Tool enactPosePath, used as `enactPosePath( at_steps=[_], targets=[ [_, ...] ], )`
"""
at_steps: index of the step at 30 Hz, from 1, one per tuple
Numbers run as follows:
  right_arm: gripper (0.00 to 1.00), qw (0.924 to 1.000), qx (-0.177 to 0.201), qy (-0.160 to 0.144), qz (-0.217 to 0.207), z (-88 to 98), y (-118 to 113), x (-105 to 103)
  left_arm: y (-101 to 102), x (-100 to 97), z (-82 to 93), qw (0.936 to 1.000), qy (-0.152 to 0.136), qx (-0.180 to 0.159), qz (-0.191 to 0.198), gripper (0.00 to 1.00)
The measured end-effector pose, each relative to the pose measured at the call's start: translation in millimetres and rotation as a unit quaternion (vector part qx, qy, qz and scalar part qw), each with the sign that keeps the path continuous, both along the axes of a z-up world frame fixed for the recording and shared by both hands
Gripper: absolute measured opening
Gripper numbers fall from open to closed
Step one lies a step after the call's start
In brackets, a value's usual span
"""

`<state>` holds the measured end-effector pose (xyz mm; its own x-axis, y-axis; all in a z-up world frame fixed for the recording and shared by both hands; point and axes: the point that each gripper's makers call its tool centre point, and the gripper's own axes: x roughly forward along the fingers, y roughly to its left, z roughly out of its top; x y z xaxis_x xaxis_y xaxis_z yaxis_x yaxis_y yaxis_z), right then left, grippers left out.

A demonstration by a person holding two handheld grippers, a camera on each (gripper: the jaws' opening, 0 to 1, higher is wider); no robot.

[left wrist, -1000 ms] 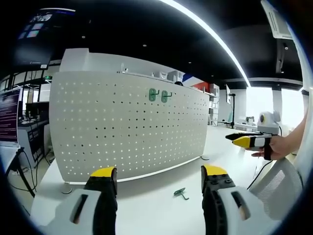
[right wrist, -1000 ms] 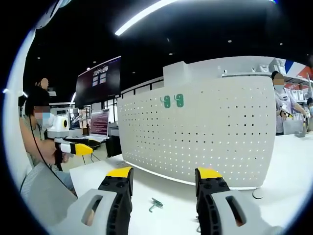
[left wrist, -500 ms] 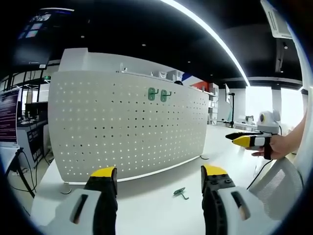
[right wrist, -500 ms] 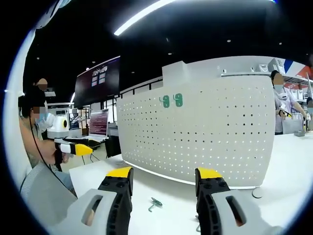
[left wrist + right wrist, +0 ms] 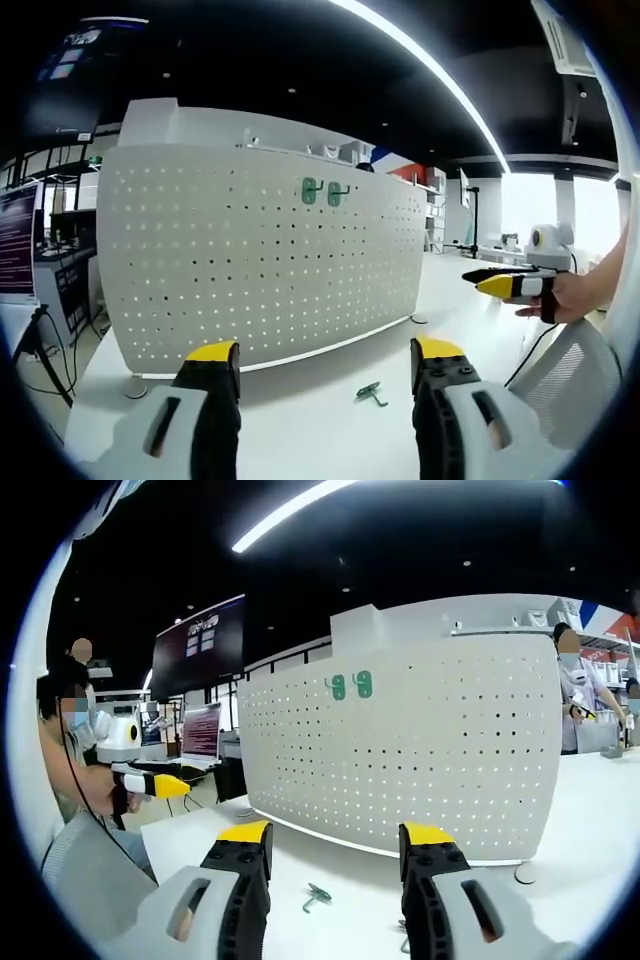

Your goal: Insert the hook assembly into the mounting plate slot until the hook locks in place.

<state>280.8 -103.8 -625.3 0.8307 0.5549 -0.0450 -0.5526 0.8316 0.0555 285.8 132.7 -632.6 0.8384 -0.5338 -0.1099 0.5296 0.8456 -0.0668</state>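
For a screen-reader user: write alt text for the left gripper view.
An open left claw frames a green hook lying on a white table before an upright white pegboard, where two green hooks hang.

Almost nothing has changed on my side over the last second. Ahead of my left gripper (image 5: 325, 365), the right gripper (image 5: 505, 285) has risen a touch. Ahead of my right gripper (image 5: 335, 845), the person (image 5: 70, 740) at far left has shifted slightly.

hook (image 5: 370, 394) on table (image 5: 300, 420), before pegboard (image 5: 250, 260)
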Motion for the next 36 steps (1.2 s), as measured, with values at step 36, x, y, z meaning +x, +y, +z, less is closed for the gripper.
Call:
enactPosePath(
  at_steps=[36],
  targets=[
    [0.49, 1.0, 0.001, -0.001, -0.005, 1.6, -2.9, 0.5, -1.3, 2.4, 5.5, 1.0, -0.005, 0.005, -0.002, 0.71]
  ],
)
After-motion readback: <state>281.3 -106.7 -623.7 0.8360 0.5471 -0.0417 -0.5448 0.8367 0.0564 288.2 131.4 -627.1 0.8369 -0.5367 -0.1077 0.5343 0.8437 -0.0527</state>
